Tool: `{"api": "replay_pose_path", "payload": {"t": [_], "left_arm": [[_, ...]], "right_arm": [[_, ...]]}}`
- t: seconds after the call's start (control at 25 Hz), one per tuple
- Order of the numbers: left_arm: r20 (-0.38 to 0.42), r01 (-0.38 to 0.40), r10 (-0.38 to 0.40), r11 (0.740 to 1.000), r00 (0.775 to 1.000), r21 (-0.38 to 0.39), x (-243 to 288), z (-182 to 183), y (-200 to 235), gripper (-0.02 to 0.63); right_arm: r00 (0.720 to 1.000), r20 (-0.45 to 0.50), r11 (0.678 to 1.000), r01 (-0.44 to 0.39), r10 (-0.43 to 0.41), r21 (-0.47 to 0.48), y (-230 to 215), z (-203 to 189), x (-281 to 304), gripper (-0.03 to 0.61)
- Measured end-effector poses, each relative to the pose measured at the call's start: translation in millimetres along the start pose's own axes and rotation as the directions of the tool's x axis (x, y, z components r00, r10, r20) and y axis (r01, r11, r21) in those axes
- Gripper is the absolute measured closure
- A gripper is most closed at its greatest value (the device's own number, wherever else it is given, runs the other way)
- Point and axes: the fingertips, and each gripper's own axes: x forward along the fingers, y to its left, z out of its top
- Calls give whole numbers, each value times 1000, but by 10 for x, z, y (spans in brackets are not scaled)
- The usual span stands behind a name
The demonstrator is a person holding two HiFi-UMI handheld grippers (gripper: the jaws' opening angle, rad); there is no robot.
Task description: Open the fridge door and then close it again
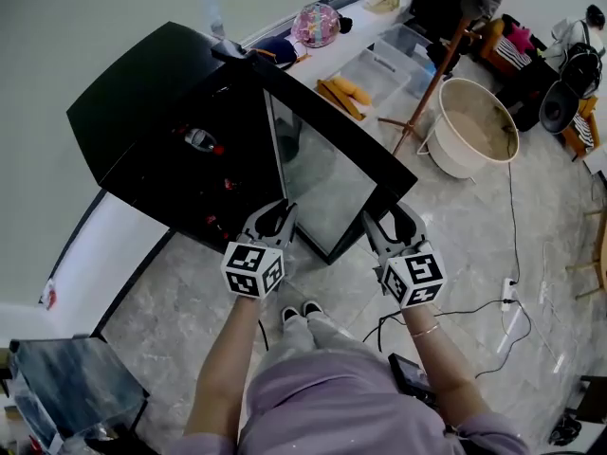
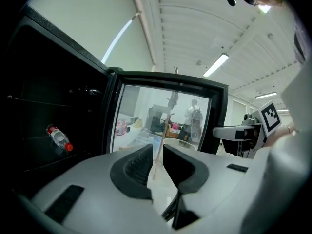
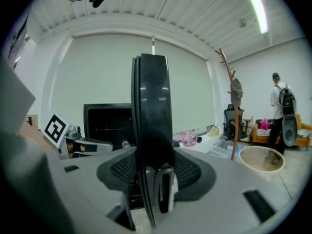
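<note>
Two grippers at the fridge [image 1: 142, 131] | door [image 1: 327, 183] is standing wide open, swung away from the fridge | right gripper [image 3: 155, 172] is clamping the door's free edge, likely for leverage to swing it | left gripper [image 2: 157, 154] is hovering in front of the door, jaws a slit apart, gripping nothing

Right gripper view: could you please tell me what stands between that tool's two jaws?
The free edge of the open fridge door stands upright between the jaws of the right tool, which grip it. The right gripper view shows this plainly.
</note>
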Motion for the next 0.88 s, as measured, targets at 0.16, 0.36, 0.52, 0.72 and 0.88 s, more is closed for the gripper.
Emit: {"api": "replay_pose_path", "payload": {"t": [0.16, 0.36, 0.52, 0.72, 0.88], "left_arm": [[5, -2, 2, 1000, 1000, -13, 120, 50, 34, 551], [-1, 3, -3, 1000, 1000, -8, 224, 68, 50, 555], [-5, 2, -2, 1000, 1000, -12, 275, 58, 62, 557], [-12, -1, 1, 1000, 1000, -11, 313, 53, 100, 560], [-16, -13, 13, 1000, 1000, -12, 321, 53, 145, 565]], "right_arm": [[999, 4, 999, 39, -39, 17, -211, 7, 5, 364], [996, 9, 996, 87, -87, 21, -444, 29, 50, 371], [993, 4, 993, 116, -116, 28, -613, 36, 95, 373], [990, 7, 990, 139, -140, 26, -810, 56, 177, 373], [988, 5, 988, 154, -154, 11, -975, 87, 251, 370]]}}
